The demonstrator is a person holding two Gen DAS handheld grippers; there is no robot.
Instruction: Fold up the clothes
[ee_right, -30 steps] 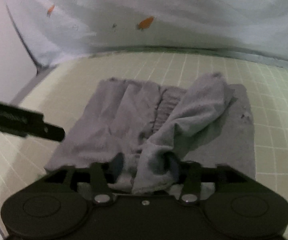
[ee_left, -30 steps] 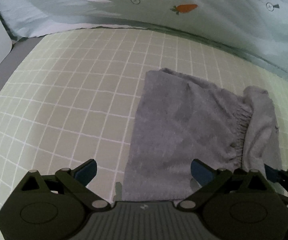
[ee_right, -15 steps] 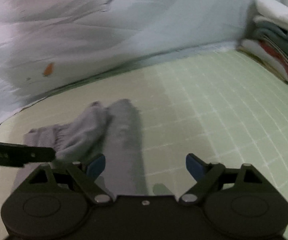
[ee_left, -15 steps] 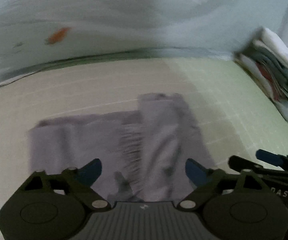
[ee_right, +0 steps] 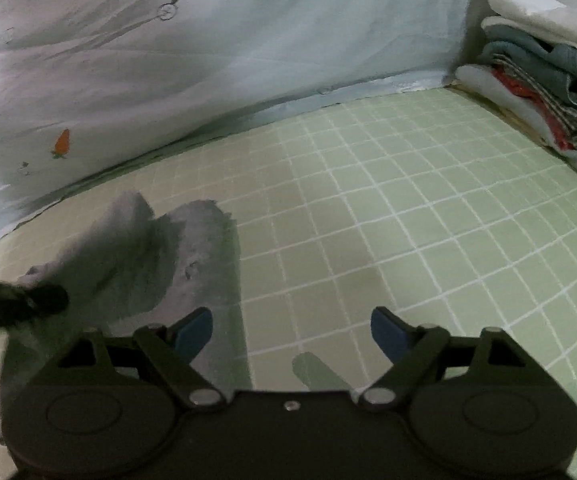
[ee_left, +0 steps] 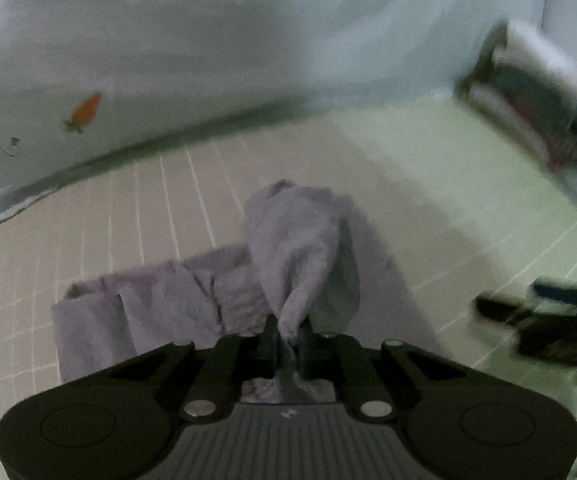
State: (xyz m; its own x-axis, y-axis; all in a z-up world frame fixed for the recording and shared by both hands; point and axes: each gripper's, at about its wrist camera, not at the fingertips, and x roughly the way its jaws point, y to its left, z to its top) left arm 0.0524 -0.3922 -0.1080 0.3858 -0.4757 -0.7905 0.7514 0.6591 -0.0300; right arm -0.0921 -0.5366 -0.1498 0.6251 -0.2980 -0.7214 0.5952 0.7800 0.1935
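A grey fleecy garment [ee_left: 296,248] lies on the green checked sheet [ee_left: 468,208], and one fold of it is pulled up into a peak. My left gripper [ee_left: 288,326] is closing, and its jaws pinch the near end of that raised fold. In the right wrist view the same garment [ee_right: 192,248] lies at the left, with a dark finger [ee_right: 20,304] of the left gripper over it. My right gripper [ee_right: 288,328] is open with nothing between its blue pads. It hovers over bare sheet just right of the garment's edge.
A pale blue quilt [ee_right: 168,60] with a carrot print rises along the back. A stack of folded clothes [ee_right: 540,80] sits at the far right. The green checked sheet [ee_right: 408,220] stretches between the garment and that stack.
The right gripper let go of the grey fold and swung right over the sheet. The left gripper swung over the garment, shut on a fold and lifted it into a peak.
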